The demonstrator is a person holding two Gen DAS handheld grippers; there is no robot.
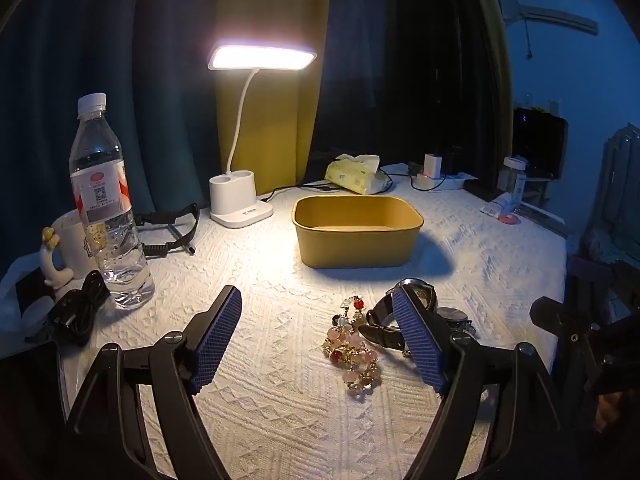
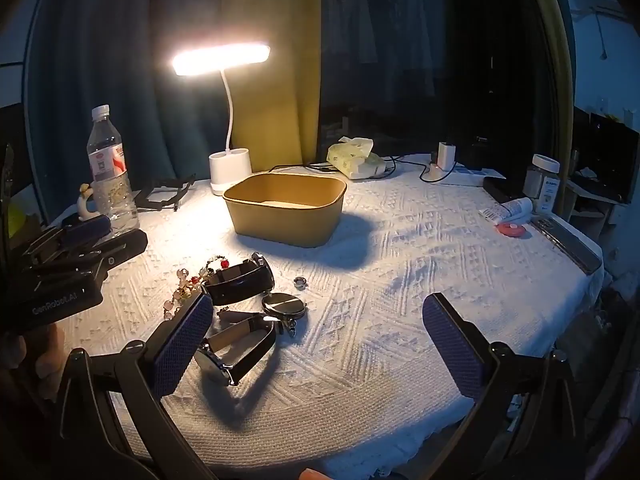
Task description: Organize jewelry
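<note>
Jewelry in a loose heap on the white textured cloth: a pink beaded bracelet (image 1: 354, 354), black-strapped watches (image 2: 240, 280) and a small ring (image 2: 300, 281), near an empty yellow tub (image 1: 357, 230). Left gripper (image 1: 318, 344) and right gripper (image 2: 316, 348) hover above, jaws spread wide, holding nothing. Best lifted one piece at a time, pinching a strap or bead cluster squarely.

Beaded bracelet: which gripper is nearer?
Left. The beaded bracelet lies between the open left gripper's fingers; the open right gripper sits to its right, nearer the watches.
</note>
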